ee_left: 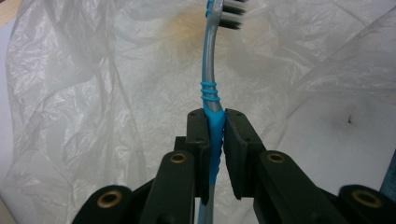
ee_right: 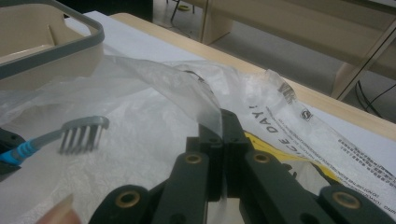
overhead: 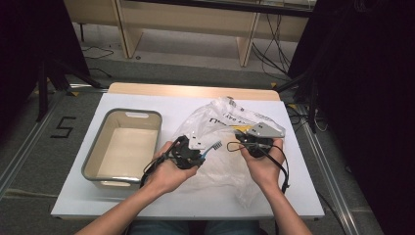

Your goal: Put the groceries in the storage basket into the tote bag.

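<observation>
A clear plastic bag (overhead: 230, 134) with dark print lies crumpled across the middle of the white table. My left gripper (overhead: 195, 152) is shut on the blue-and-grey handle of a toothbrush (ee_left: 211, 93), whose bristled head (ee_right: 84, 133) points toward the bag's raised edge. My right gripper (ee_right: 223, 128) is shut on a fold of the plastic bag (ee_right: 201, 93) and holds that edge up off the table. In the high view my right gripper (overhead: 244, 139) sits just right of the toothbrush head (overhead: 215, 145). The two grippers are close together over the bag.
A beige bin with a grey rim (overhead: 93, 156) stands on the left part of the table, with nothing in it. The white table top (overhead: 293, 196) ends near the person's forearms. Wooden furniture legs and cables lie on the floor beyond.
</observation>
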Motion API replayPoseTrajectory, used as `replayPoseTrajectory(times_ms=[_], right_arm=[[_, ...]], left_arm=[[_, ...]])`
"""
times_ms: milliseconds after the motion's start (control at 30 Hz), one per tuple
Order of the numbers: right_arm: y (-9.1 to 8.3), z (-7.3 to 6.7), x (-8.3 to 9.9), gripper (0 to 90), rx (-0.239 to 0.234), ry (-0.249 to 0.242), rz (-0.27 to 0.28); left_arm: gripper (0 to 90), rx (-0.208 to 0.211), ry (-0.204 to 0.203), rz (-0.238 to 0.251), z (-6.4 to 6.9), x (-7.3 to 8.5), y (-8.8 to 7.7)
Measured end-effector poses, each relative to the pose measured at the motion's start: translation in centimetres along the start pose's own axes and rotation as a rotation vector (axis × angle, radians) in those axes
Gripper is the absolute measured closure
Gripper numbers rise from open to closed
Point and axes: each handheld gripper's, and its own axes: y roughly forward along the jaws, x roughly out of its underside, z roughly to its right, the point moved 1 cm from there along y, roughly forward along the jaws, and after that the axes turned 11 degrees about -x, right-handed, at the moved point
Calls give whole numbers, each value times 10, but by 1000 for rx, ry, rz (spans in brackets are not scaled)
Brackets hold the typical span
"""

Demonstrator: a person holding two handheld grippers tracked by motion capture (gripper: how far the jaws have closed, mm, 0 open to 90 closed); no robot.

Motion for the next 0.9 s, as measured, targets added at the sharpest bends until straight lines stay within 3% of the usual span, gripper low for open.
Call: replayPoseTrajectory(times_ms=[900], right_arm=[[0,-1,0,900,-4,-1,5]], left_arm=[[803,-5,-6,-60,3,-9,29]])
